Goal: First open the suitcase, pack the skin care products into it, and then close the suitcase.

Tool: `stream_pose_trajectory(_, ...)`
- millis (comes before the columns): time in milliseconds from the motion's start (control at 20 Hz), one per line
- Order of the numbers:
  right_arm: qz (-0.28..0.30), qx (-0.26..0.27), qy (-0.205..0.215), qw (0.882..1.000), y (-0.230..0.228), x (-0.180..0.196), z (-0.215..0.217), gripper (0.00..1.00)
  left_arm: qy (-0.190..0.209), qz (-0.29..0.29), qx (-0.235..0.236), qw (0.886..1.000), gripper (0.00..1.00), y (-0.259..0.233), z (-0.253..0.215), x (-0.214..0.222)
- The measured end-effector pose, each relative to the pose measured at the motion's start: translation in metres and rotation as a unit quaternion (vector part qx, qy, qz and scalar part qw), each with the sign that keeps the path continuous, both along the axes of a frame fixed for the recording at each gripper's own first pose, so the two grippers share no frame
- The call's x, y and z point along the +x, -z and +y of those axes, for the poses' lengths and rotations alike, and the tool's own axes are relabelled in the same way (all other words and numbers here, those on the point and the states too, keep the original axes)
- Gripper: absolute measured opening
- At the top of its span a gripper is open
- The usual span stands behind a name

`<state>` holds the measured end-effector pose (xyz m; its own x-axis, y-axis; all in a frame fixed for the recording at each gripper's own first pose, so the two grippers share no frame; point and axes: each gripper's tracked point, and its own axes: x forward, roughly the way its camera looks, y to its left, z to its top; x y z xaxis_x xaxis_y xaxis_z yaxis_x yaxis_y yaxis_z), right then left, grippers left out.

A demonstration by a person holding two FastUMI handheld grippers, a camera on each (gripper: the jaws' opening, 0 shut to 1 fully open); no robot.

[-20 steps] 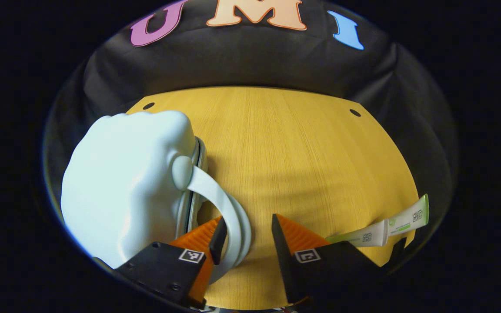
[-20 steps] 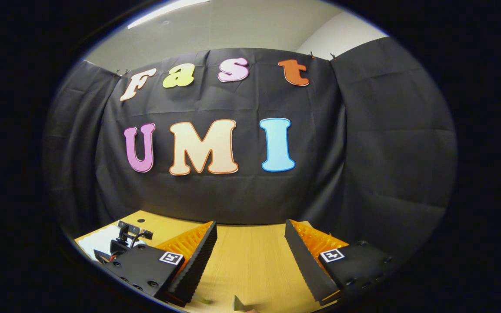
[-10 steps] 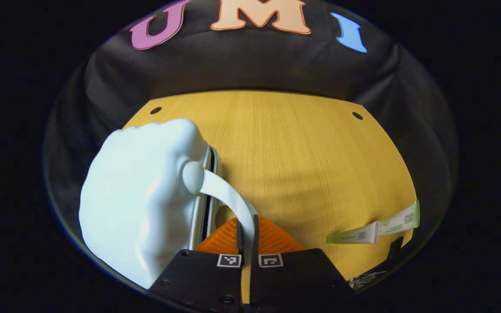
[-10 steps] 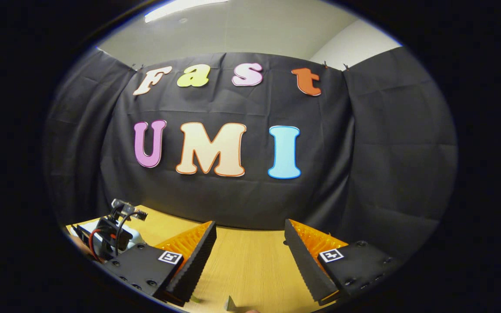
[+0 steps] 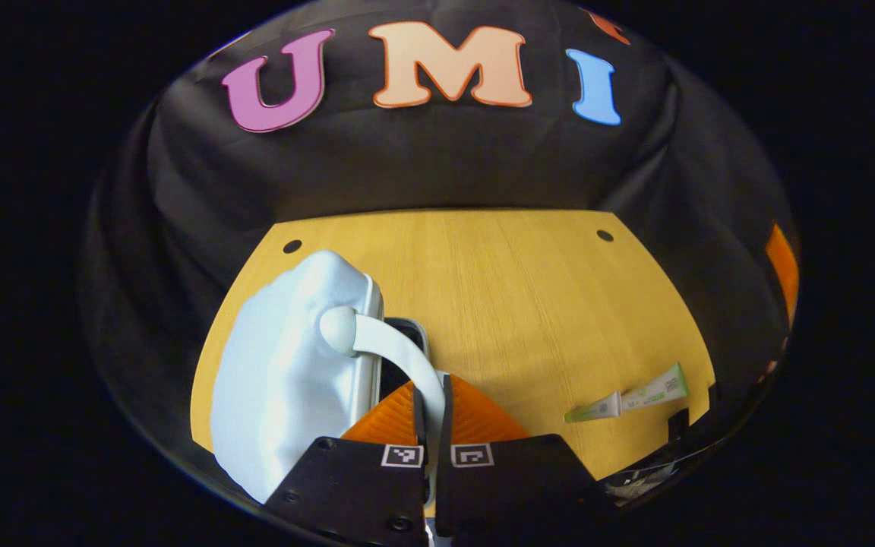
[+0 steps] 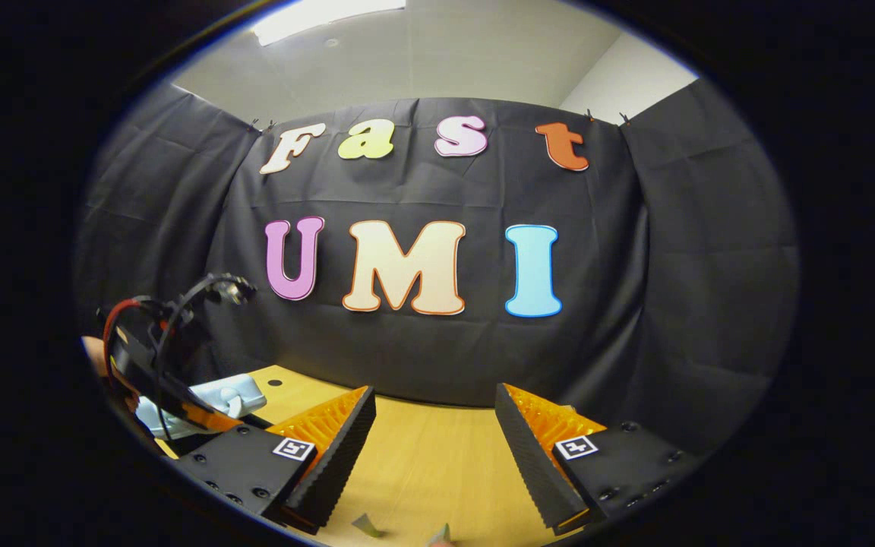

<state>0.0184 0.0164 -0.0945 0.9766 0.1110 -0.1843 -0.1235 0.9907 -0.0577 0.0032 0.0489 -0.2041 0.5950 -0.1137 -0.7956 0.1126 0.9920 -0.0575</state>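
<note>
**Opening step under way: lid lifted by its handle**

The suitcase, a pale blue hard shell, sits at the bench's left edge, toward the near corner. Its upper half is tilted up and a dark gap shows at the seam, so it is partly open, not fully. The left gripper has its jaws closed on the suitcase's curved handle, both fingers pressing the strap.

One skin care tube lies flat on the bench near the right edge, well apart from the suitcase, not yet packed.

The right gripper hovers above the bench with jaws wide apart, holding nothing.

Judgement: opening is unfinished; the lid needs swinging back, then packing the tube and closing remain.
</note>
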Motion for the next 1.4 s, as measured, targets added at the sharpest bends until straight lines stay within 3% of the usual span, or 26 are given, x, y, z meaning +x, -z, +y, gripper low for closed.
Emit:
stream_pose_trajectory(200, -0.003, 0.011, 0.002, 1.0, -0.001, 0.004, 0.011, 1.0, -0.021, -0.034, -0.016, 0.999, 0.0, -0.035, 0.043, 0.013)
stream_pose_trajectory(350, -0.006, 0.021, 0.012, 1.0, -0.005, 0.009, 0.017, 0.99, -0.023, -0.058, 0.0, 0.998, 0.0, -0.053, 0.082, 0.022)
stream_pose_trajectory(600, -0.01, 0.029, 0.063, 0.998, -0.006, 0.023, 0.026, 0.99, -0.039, -0.091, -0.017, 0.995, 0.0, -0.071, 0.146, 0.034)
stream_pose_trajectory(900, -0.039, 0.012, 0.119, 0.992, -0.02, 0.03, 0.055, 0.98, -0.035, -0.123, -0.025, 0.991, 0.0, -0.073, 0.222, 0.05)
stream_pose_trajectory(1400, -0.07, -0.019, 0.15, 0.986, -0.039, 0.034, 0.102, 0.98, -0.104, -0.129, -0.077, 0.983, 0.0, -0.04, 0.345, 0.047)
